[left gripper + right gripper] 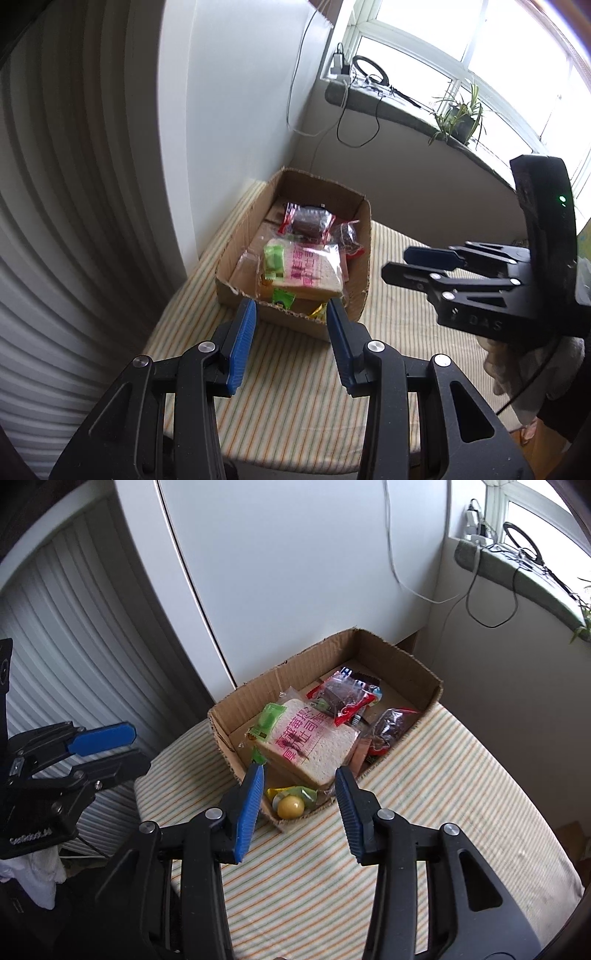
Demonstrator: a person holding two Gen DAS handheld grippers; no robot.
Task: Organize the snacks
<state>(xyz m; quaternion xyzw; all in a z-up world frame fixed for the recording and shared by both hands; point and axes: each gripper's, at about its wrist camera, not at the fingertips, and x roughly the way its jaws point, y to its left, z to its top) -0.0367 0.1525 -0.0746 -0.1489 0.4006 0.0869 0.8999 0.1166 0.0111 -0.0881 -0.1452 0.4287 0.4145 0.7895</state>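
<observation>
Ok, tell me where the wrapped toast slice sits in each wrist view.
Left wrist: toast slice lies centre, just beyond the left gripper.
Right wrist: toast slice lies centre, beyond the right gripper.
Shared landmark: the cardboard box holding it.

Black claws with blue pads

Left claw [291, 314] and right claw [301, 782] share black linkage arms, ribbed blue pads [242, 343], silver pivot screws [206, 347]. The right claw's body [546, 236] bears a green light; white glove [532, 376] beneath it.
</observation>
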